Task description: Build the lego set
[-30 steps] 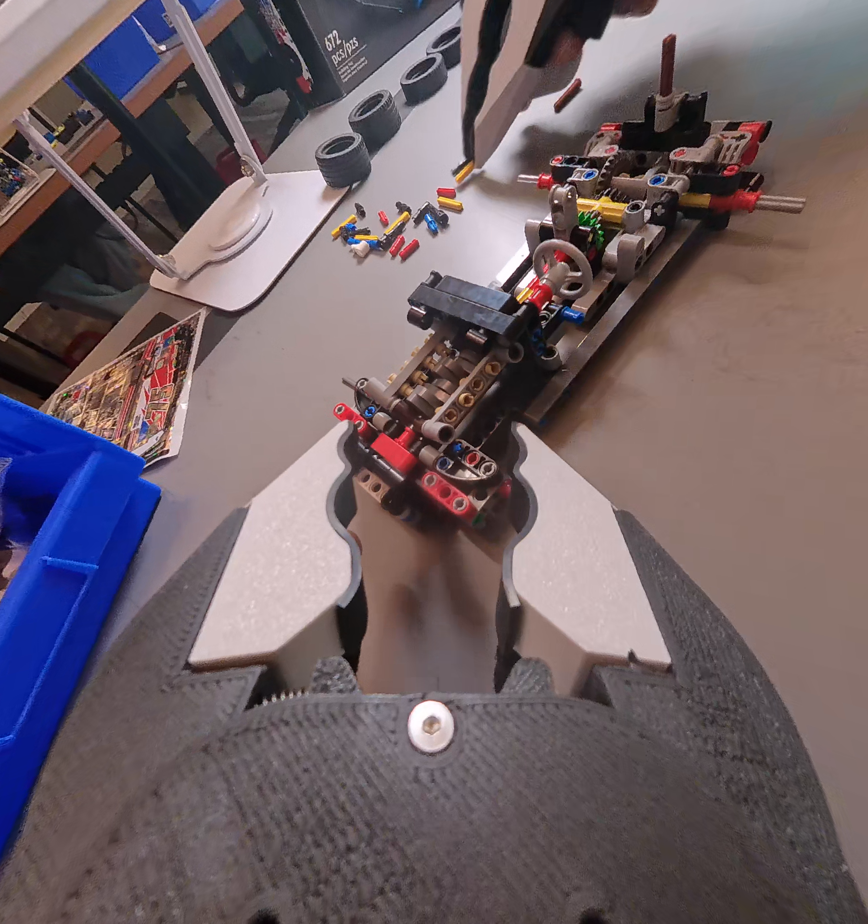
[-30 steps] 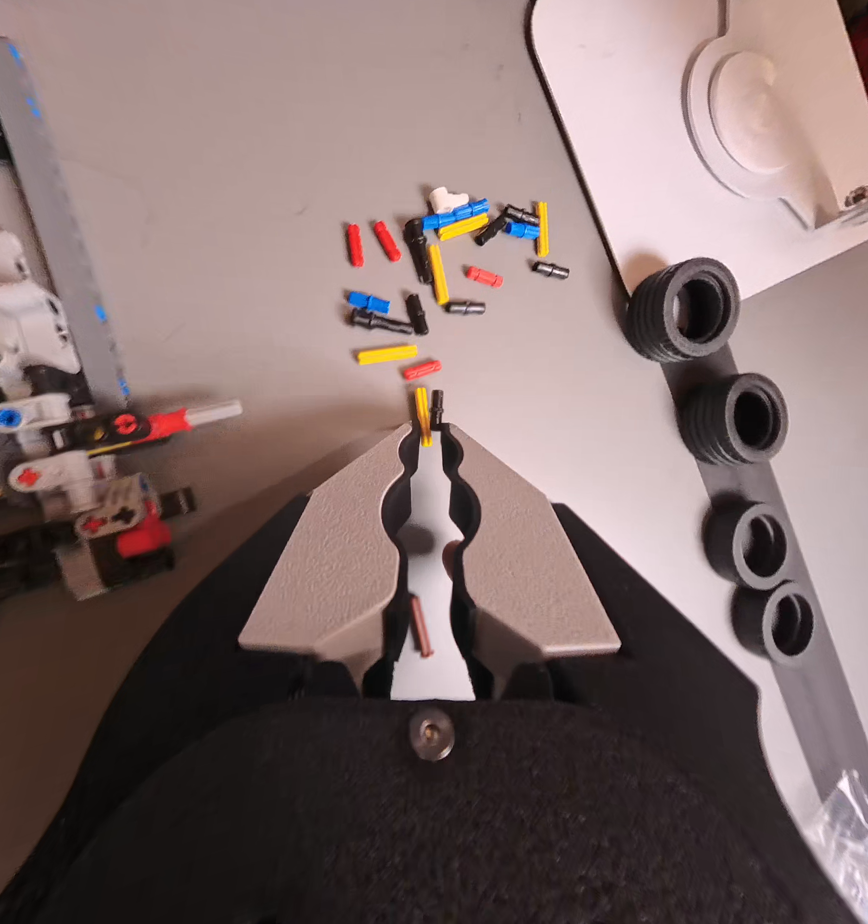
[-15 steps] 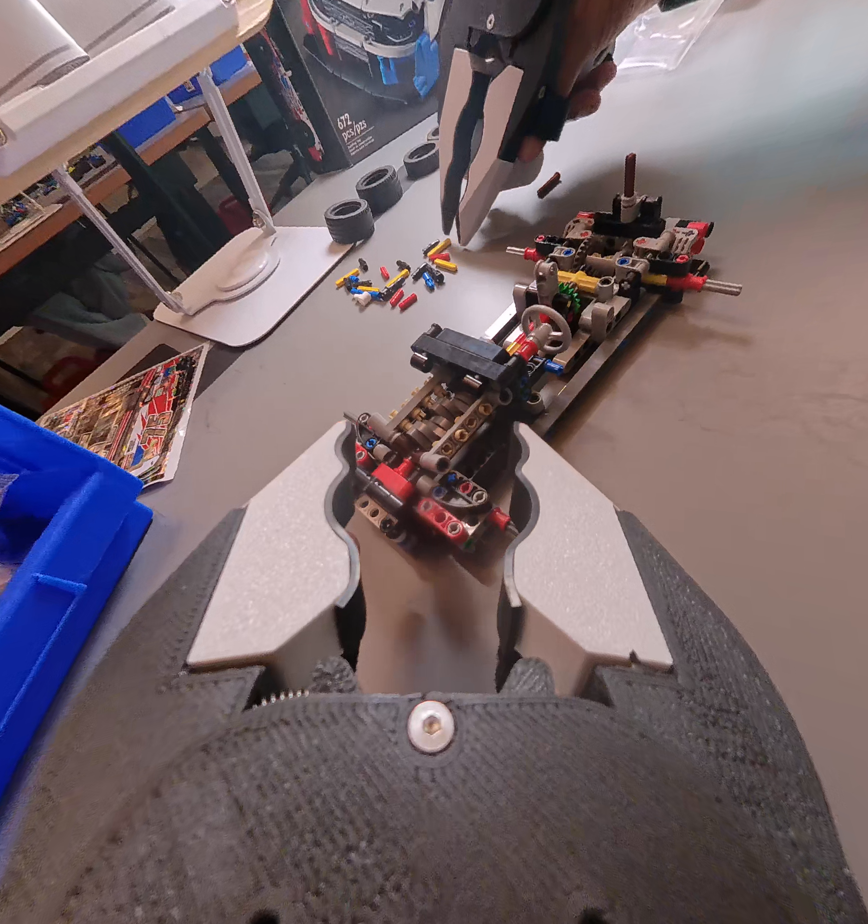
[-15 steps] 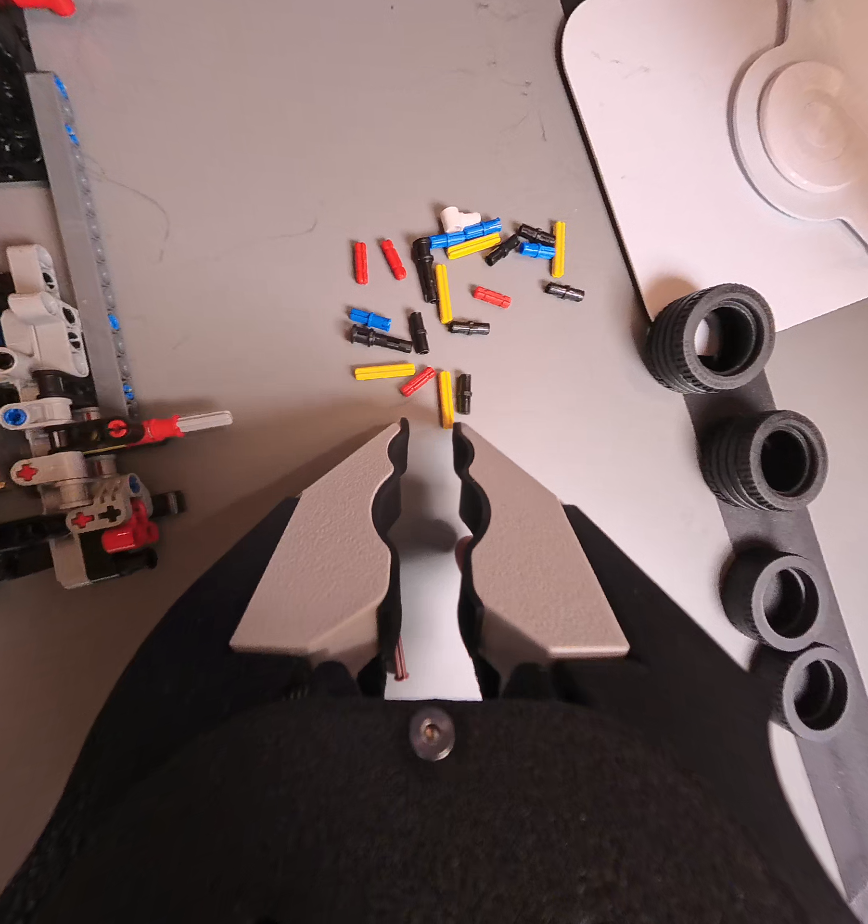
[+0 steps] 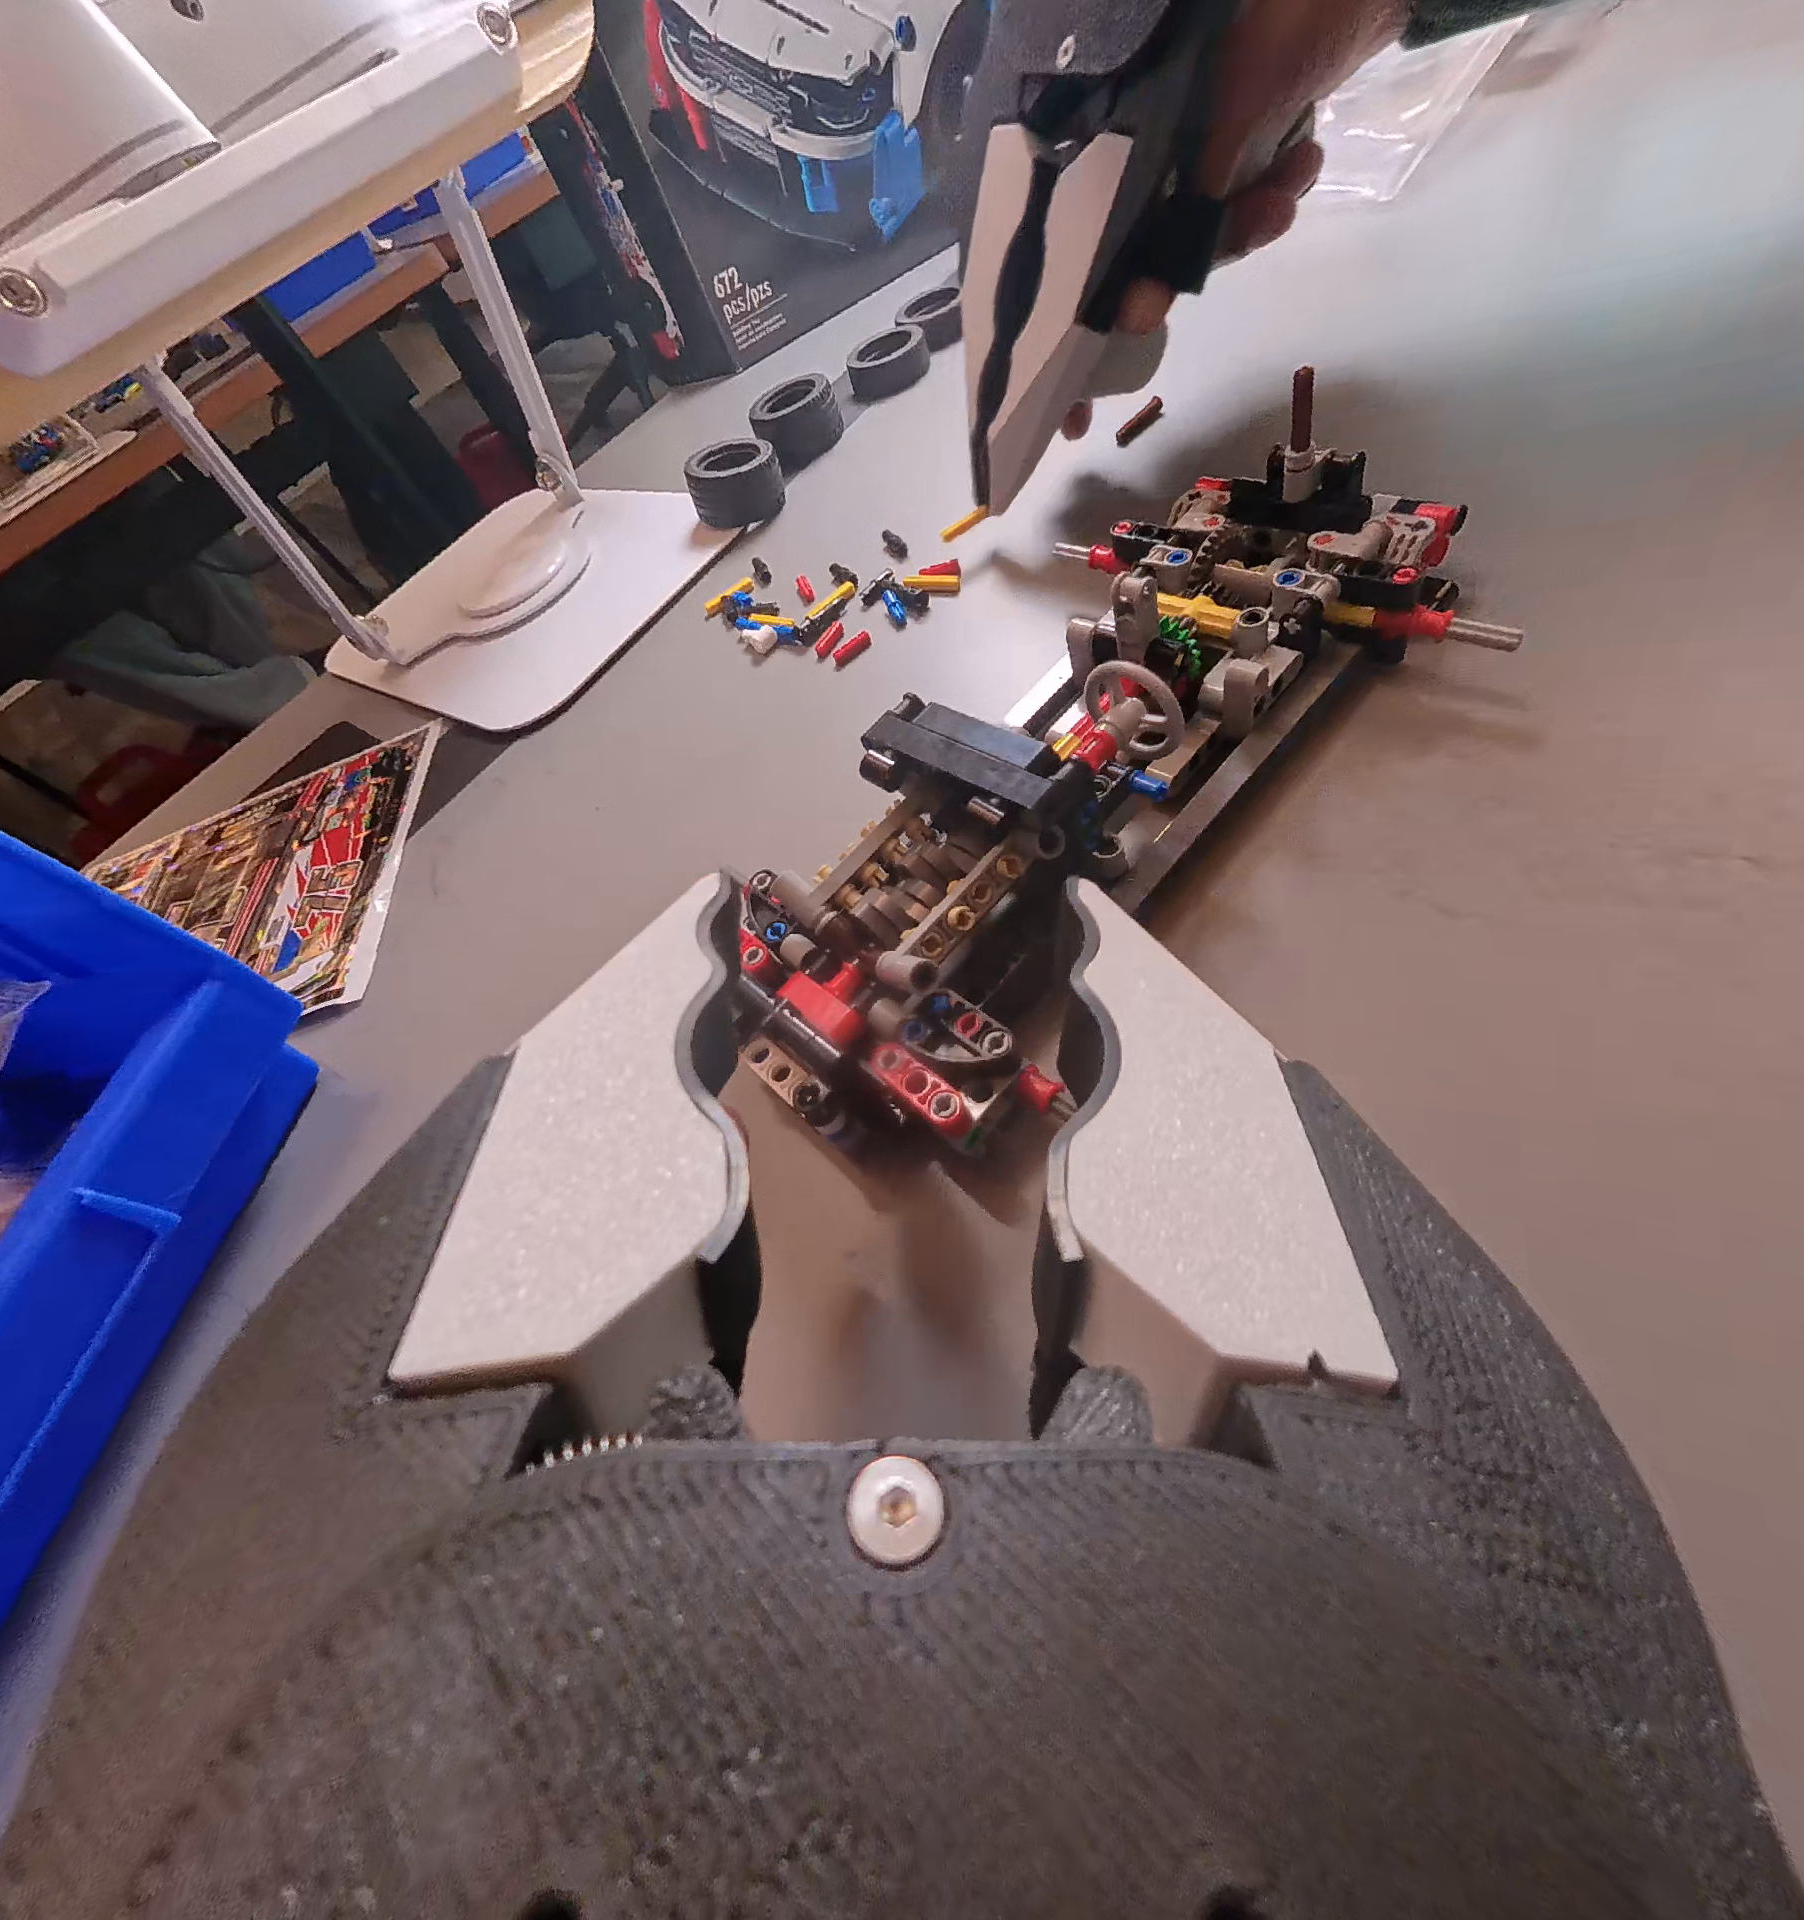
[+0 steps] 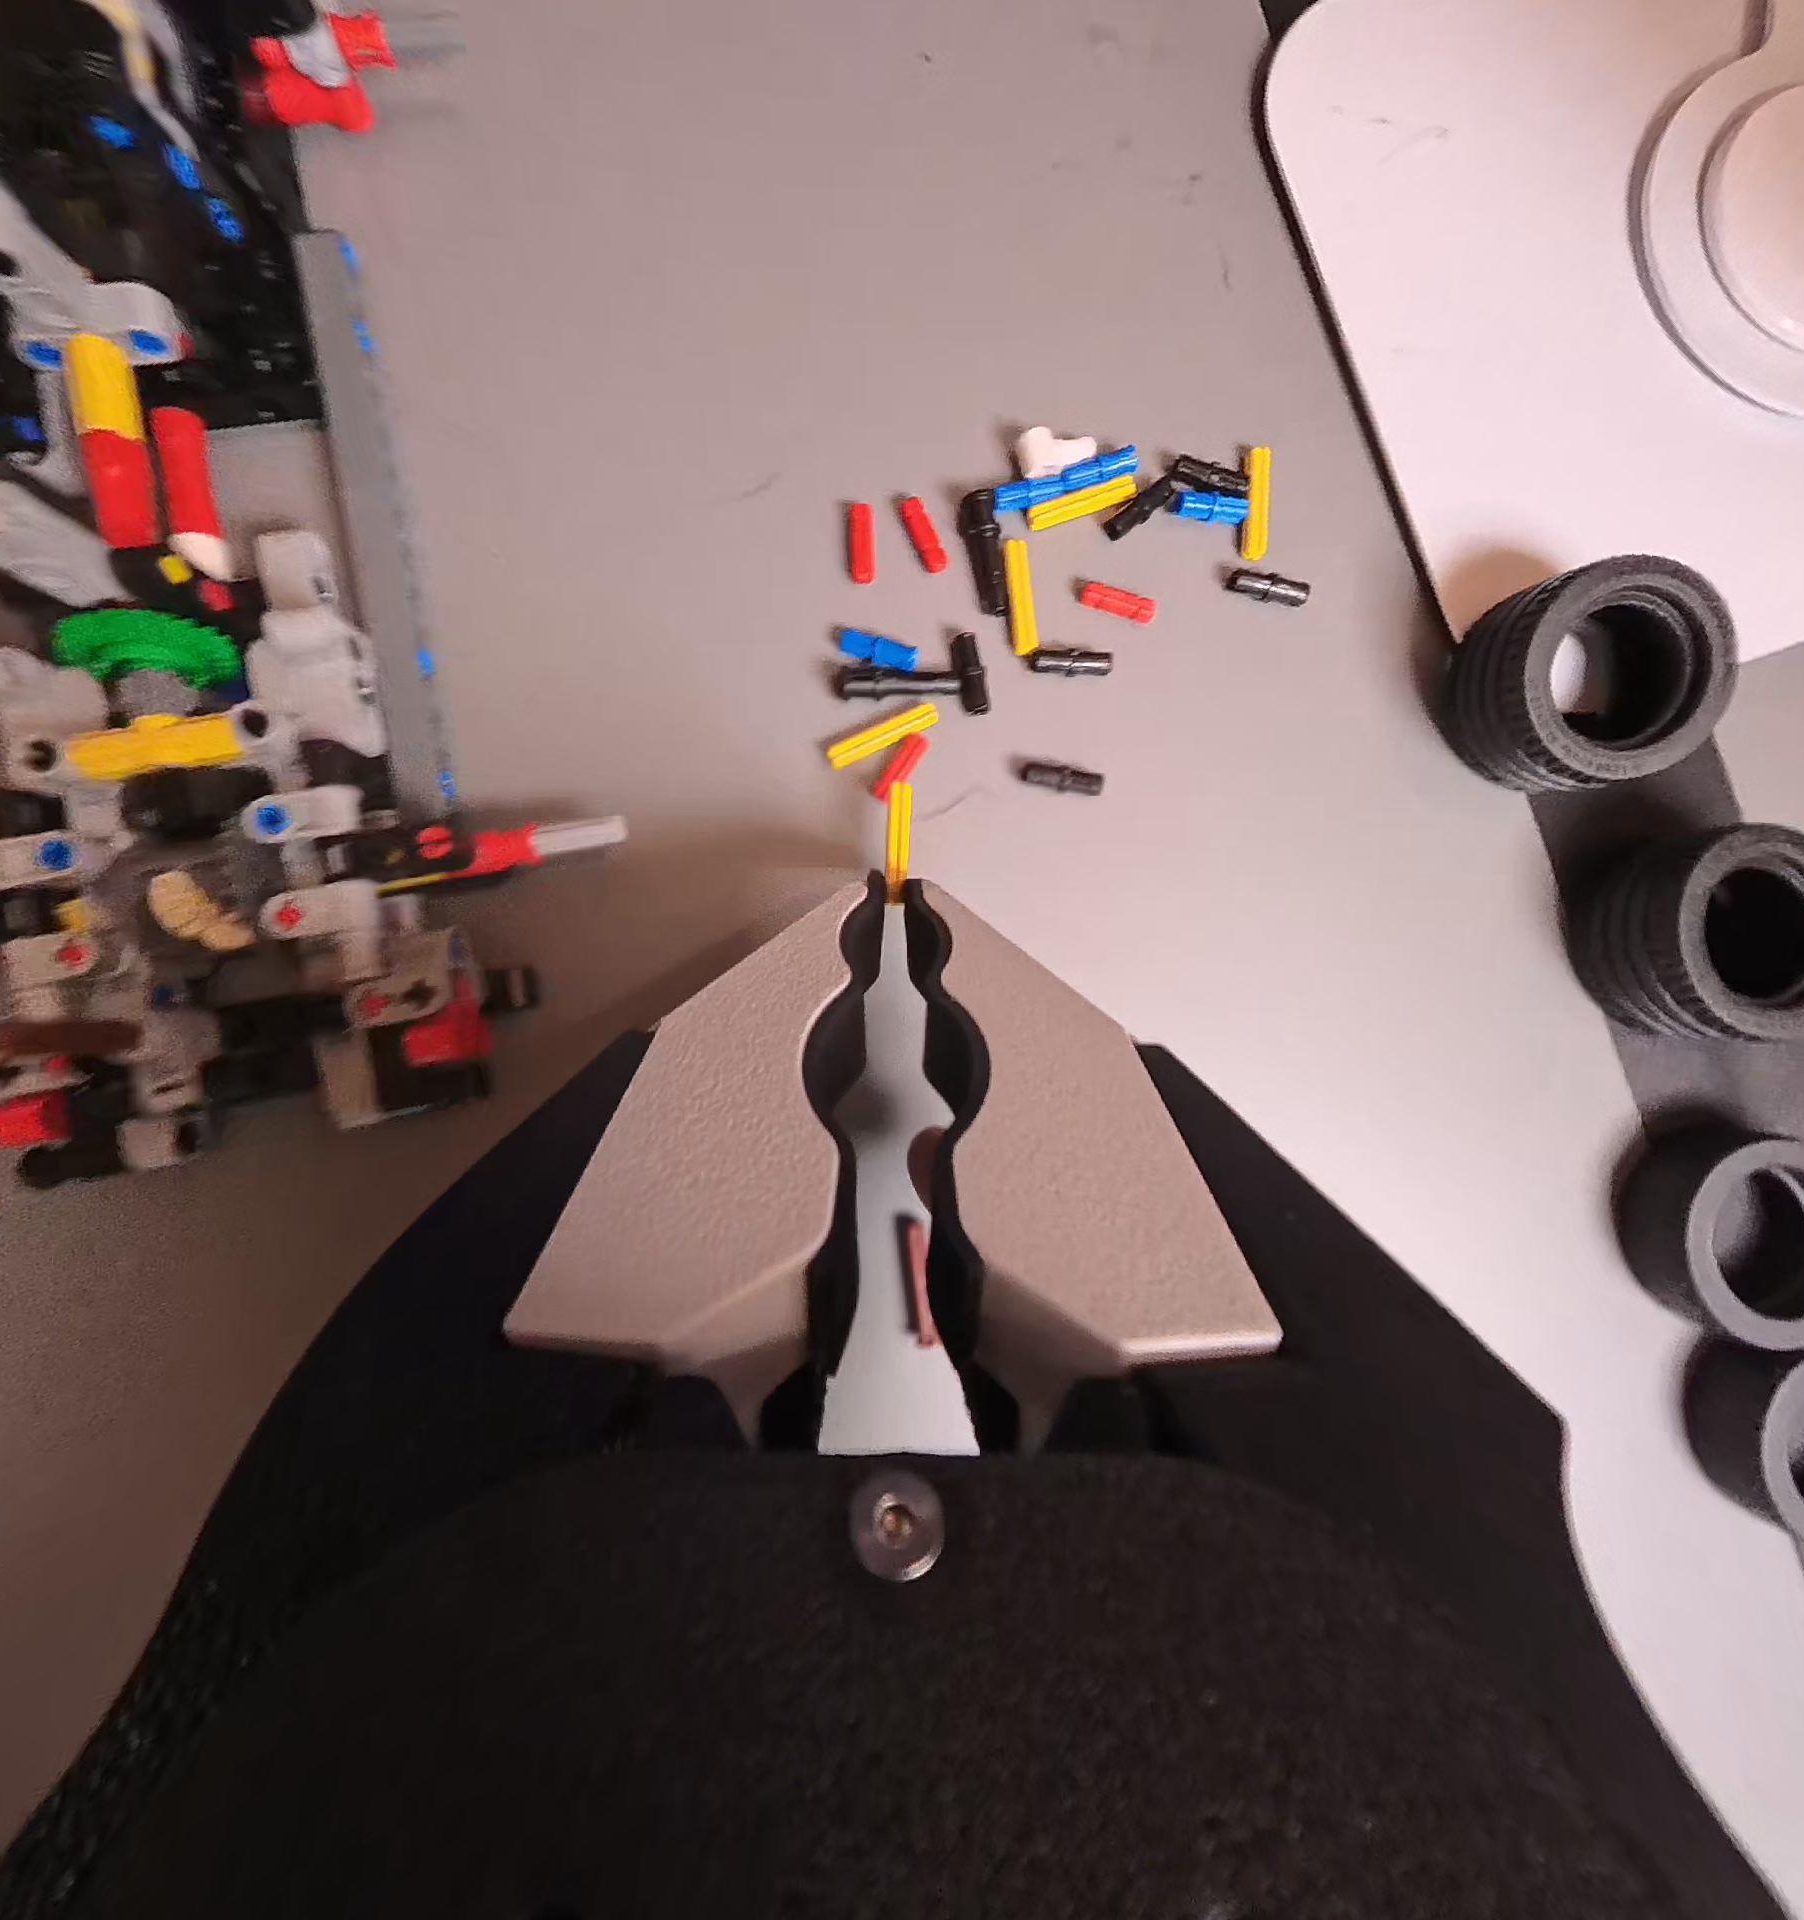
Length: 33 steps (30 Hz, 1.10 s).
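Observation:
A long lego car chassis (image 5: pixel 981 769) lies on the grey table, and its front end shows in the right wrist view (image 6: pixel 150 748). My left gripper (image 5: pixel 893 904) is shut on the chassis's near end, one finger on each side. My right gripper (image 6: pixel 896 891) is shut on a yellow axle (image 6: pixel 898 831) that sticks out past its tips. In the left wrist view the right gripper (image 5: pixel 984 499) holds the yellow axle (image 5: pixel 963 523) just above the table by the loose pins (image 5: pixel 825 608). The hand on it also holds a brown pin (image 5: pixel 1137 421).
Small red, blue, yellow and black pins (image 6: pixel 1043 582) are scattered ahead of the right gripper. Several black tyres (image 6: pixel 1594 665) line the right side by a white lamp base (image 6: pixel 1552 260). A blue bin (image 5: pixel 77 1143), a printed sheet (image 5: pixel 274 873) and the set's box (image 5: pixel 773 156) stand to the left.
The right gripper, open half a second ago over the yellow axle, has shut on it and lifted it. The left gripper kept its hold and its view tilted up.

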Available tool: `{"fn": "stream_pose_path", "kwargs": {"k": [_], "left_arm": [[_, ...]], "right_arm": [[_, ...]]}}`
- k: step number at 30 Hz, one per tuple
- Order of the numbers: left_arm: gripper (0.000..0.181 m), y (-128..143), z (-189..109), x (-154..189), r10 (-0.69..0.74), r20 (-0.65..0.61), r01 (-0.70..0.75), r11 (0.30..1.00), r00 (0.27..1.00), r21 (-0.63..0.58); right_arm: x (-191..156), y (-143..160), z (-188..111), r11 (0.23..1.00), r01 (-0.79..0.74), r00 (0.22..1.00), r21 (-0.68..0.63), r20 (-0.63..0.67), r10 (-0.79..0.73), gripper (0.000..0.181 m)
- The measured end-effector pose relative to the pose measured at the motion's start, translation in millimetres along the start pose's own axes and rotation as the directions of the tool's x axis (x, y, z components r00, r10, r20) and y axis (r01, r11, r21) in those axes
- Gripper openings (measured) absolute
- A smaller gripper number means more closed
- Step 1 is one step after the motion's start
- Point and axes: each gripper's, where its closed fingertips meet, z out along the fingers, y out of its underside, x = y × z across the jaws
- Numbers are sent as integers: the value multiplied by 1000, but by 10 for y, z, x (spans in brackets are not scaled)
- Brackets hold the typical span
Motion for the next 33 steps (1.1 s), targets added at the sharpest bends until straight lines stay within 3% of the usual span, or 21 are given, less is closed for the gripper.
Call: {"fn": "stream_pose_path", "kwargs": {"k": [8,15,18,23,28,31,33], "left_arm": [[59,-55,-10,54,19,-8,-18,1000,1000,14],[59,-10,27,100,32,-10,-33,999,999,-8],[64,67,39,87,29,-10,-30,998,1000,-48],[73,189,53,77,19,-33,-22,994,999,-103],[68,291,79,88,67,-33,-71,986,997,-148],[64,297,87,100,88,-29,-92,984,996,-153],[65,289,86,93,90,-25,-93,984,996,-150]], "right_arm": [[-710,486,-588,1000,-16,1000,-10,27,16,1],[-1026,872,-616,997,-27,1000,-74,-11,26,1],[-992,804,-629,999,-11,1000,-54,-20,10,10],[-998,339,-607,996,67,995,63,72,-72,34],[-1140,289,-359,988,156,944,16,291,-154,82],[-1140,243,-224,981,192,947,-13,266,-182,104],[-1094,229,-162,981,190,962,-30,204,-180,86]]}}
